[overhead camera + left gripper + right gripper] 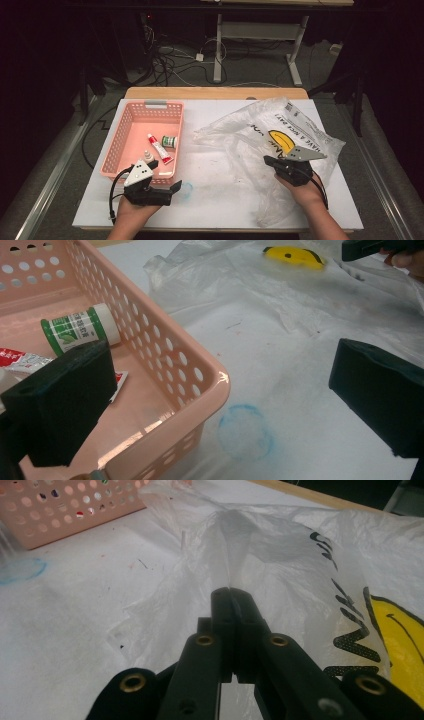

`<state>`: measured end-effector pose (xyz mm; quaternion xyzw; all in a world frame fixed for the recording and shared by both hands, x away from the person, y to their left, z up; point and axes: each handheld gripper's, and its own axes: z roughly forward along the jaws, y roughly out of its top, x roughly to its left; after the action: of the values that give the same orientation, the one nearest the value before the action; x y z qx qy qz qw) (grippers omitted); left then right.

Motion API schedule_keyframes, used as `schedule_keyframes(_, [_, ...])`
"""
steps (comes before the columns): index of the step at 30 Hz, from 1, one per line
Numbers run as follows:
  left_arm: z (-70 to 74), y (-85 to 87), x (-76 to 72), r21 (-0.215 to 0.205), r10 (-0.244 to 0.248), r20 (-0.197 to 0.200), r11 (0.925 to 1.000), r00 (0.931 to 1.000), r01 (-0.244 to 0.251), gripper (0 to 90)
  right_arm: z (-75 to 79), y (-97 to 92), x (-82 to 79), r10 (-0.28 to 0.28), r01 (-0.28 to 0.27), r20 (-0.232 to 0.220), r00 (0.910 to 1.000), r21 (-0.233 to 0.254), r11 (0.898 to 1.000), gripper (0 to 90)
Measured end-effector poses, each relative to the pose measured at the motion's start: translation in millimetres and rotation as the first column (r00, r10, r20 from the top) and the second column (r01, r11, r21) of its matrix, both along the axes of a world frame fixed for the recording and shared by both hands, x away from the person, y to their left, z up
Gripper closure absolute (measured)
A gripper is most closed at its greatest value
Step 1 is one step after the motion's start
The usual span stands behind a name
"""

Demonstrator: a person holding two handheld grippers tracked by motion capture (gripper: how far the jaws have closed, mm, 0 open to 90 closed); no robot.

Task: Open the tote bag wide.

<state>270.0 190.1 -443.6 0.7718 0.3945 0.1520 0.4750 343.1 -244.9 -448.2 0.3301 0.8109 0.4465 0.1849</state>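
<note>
Right tool (231,592) pinches the plastic bag (280,555) on the table (60,610).

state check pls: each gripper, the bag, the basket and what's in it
left gripper: jaws open, nothing between the pads, straddling the basket's near corner
right gripper: jaws shut on a pinched fold of the plastic bag
plastic bag: crumpled on the table, one fold lifted
pink basket: upright on the table, holding items
green-labelled bottle: lying on its side in the basket
red and white tube: lying flat in the basket
small white bottle: in the basket, pose unclear
</note>
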Motion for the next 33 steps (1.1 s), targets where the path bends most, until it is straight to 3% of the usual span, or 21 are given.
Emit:
schedule_keyframes(13, [-0.2,0.1,0.8,-0.001,-0.002,-0.002,1.0000,1.0000,0.002,0.0,14.3,-4.8,-2.7,-0.024,0.020,0.073,0.9971,0.046,0.999,90.0])
schedule_keyframes(23, [1.0,-0.1,-0.1,-0.002,-0.012,0.006,0.9999,0.9999,0.012,0.0,36.5,-4.6,-5.7,-0.043,0.030,0.146,0.9884,0.093,0.995,90.0])
schedule_keyframes(27, [-0.9,-0.1,-0.3,-0.031,-0.005,-0.008,0.9995,1.0000,0.005,0.0,44.1,-5.8,-6.7,-0.053,0.034,0.170,0.9841,0.114,0.993,90.0])
schedule_keyframes(33, [3.8,-8.1,-2.2,-0.027,-0.006,0.018,0.9996,0.9998,0.007,0.0,49.5,-9.9,-7.0,-0.062,0.038,0.185,0.9809,0.128,0.991,90.0])
